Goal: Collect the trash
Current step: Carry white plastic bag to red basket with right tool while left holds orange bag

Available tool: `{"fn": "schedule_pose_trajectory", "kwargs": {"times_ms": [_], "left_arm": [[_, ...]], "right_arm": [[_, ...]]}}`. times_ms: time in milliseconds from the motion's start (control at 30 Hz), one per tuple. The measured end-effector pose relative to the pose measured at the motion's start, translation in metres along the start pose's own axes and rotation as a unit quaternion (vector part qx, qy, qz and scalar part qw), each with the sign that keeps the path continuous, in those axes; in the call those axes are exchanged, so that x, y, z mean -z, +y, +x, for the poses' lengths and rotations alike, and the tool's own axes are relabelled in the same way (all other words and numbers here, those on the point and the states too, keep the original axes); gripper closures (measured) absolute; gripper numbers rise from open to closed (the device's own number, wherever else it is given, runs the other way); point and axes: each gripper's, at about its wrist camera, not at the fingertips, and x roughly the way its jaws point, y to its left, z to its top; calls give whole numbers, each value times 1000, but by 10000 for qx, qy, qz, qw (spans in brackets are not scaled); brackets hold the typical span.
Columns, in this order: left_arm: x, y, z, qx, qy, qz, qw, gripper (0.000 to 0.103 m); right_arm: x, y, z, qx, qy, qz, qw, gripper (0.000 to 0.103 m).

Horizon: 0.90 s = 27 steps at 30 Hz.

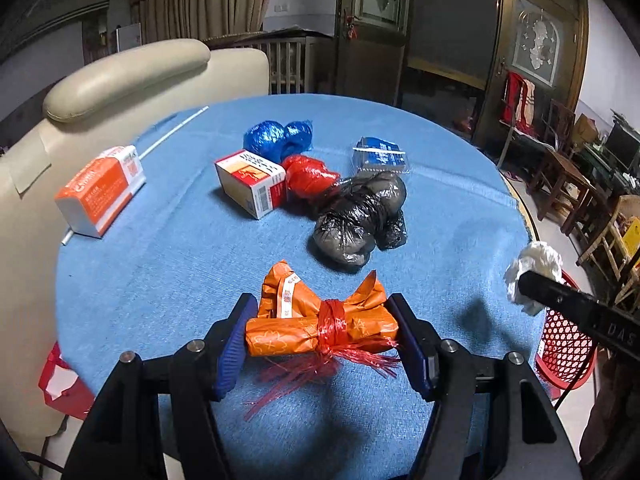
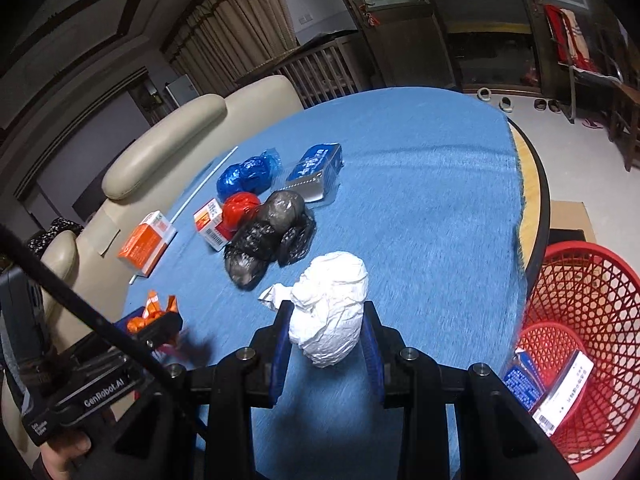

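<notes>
My left gripper [image 1: 322, 320] is shut on an orange wrapper bundle [image 1: 312, 320] tied with red string, held above the blue tablecloth [image 1: 160, 280]. My right gripper [image 2: 326, 328] is shut on a crumpled white paper ball [image 2: 332, 308], seen also in the left wrist view [image 1: 534, 268]. On the table lie a black bag [image 1: 360, 216], a red bag [image 1: 310, 176], a blue bag [image 1: 276, 138], a red-white box [image 1: 252, 182], an orange box [image 1: 100, 192] and a blue packet [image 1: 382, 154]. A red mesh basket [image 2: 592, 320] stands on the floor to the right of the table.
A beige sofa [image 1: 128, 76] stands behind the table's left side. A white straw [image 1: 172, 134] lies near the far left edge. The basket holds a blue packet [image 2: 524, 380] and a white box [image 2: 564, 392]. Wooden chairs [image 1: 568, 184] stand at the right.
</notes>
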Motion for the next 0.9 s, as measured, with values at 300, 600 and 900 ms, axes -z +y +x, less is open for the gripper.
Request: {"fn": "schedule_pose_trajectory", "kwargs": {"times_ms": [300,600,900], "left_arm": [[3,-6,-12,-86,-108,77,9999,35],[6,-13,-10,-57,-69,195,9998,35],[7,-18,-13,-76,-119,266,9995,35]], "right_arm": [[9,10,-5,-208,-1,-100,9997,68],[11,5,-10,-132,-41,-58,9999,68],[11,4,-12,-140,-91,-40,9999,68]]}}
